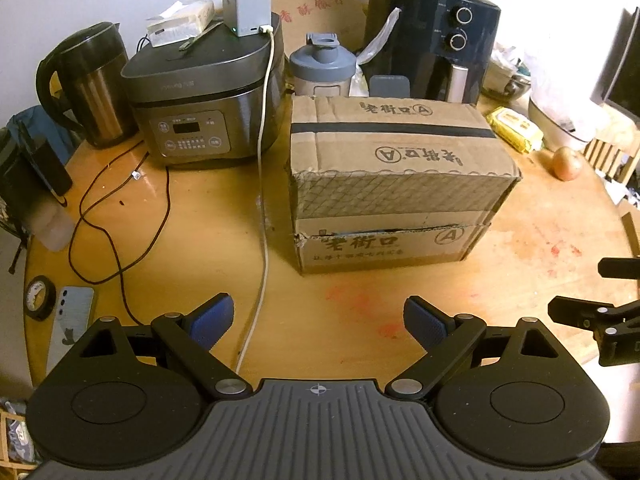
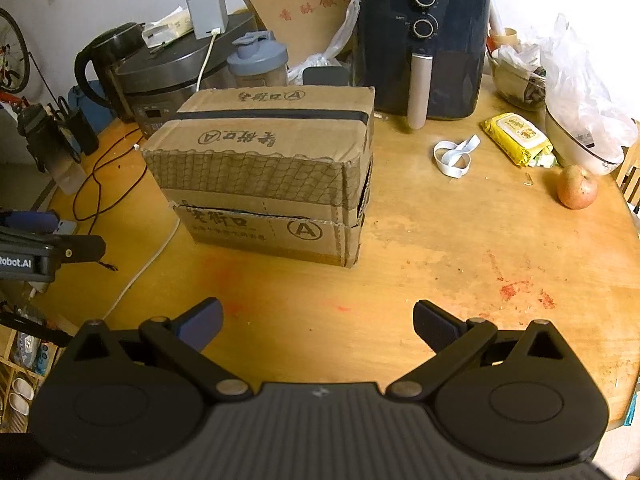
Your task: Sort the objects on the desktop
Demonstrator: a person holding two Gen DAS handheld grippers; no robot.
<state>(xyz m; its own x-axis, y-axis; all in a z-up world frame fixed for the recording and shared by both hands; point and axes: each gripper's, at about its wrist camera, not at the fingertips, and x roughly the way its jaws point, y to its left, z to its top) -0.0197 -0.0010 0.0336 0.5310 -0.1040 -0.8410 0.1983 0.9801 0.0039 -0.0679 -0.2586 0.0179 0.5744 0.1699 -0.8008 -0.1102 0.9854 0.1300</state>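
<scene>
Both claws hang released over the wooden table (image 1: 200, 240), holding nothing. From the left wrist, the left gripper (image 1: 318, 316) has its blue pads (image 1: 212, 318) spread wide above bare wood, with a white cable (image 1: 262, 200) running just beside its left finger and a dark red cord (image 1: 116, 236) looping further left. A phone (image 1: 72, 322) and a tape roll (image 1: 39, 298) lie at the near left edge; a closed cardboard box (image 1: 392, 184) sits straight ahead, near the rice cooker (image 1: 204, 104), and its contents are hidden. A charger block (image 1: 246, 0) stands on the cooker lid, so a finger snagging the white cable could drag it off. From the right wrist, the right gripper (image 2: 318, 324) is equally spread over a stained patch of table, the box (image 2: 264, 172) ahead to its left. Loose things sit well apart at the right: a white band (image 2: 454, 156), a yellow wipes pack (image 2: 516, 138), and an apple (image 2: 578, 188) near the rim, which looks likely to roll off if nudged. A bowl (image 2: 516, 84) behind the pack holds something too dim to name. Whether these pieces are already where sorting wants them, or are waiting to be gathered, cannot be judged.
</scene>
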